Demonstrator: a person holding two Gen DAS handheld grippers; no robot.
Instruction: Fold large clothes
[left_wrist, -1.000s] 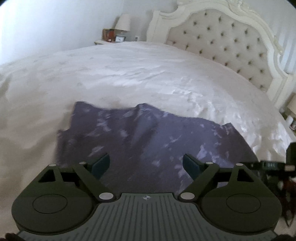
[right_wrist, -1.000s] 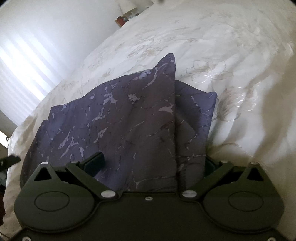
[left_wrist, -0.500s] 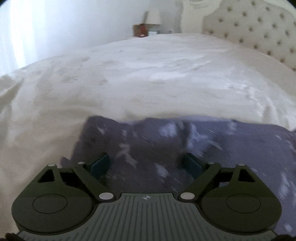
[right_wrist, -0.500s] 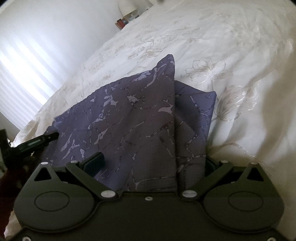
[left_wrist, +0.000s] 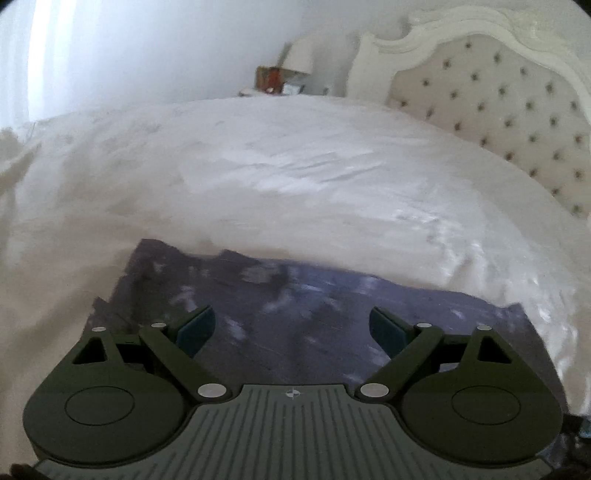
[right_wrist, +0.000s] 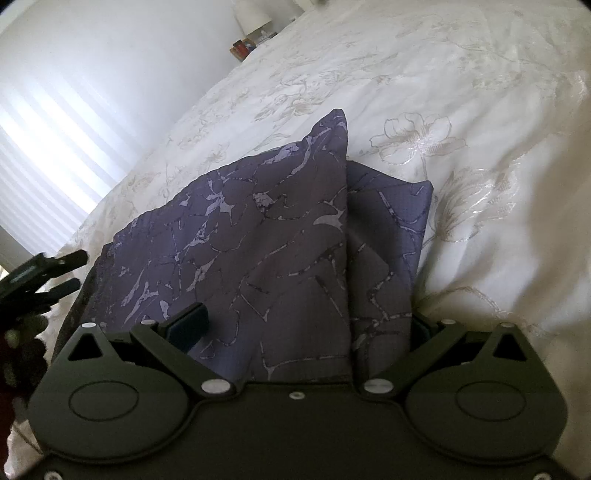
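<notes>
A purple marbled garment (right_wrist: 258, 236) lies partly folded on my white embroidered bedspread (right_wrist: 461, 110), near the bed's edge. My left claw (left_wrist: 291, 328) hovers above it, spread wide and empty; my right claw (right_wrist: 306, 328) gapes too, cloth between its fingers, ungripped. A tufted headboard (left_wrist: 498, 92) stands beyond.

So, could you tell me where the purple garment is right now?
The purple garment lies on the white bedspread at the near edge of the bed, in front of both grippers, far from the headboard.
</notes>
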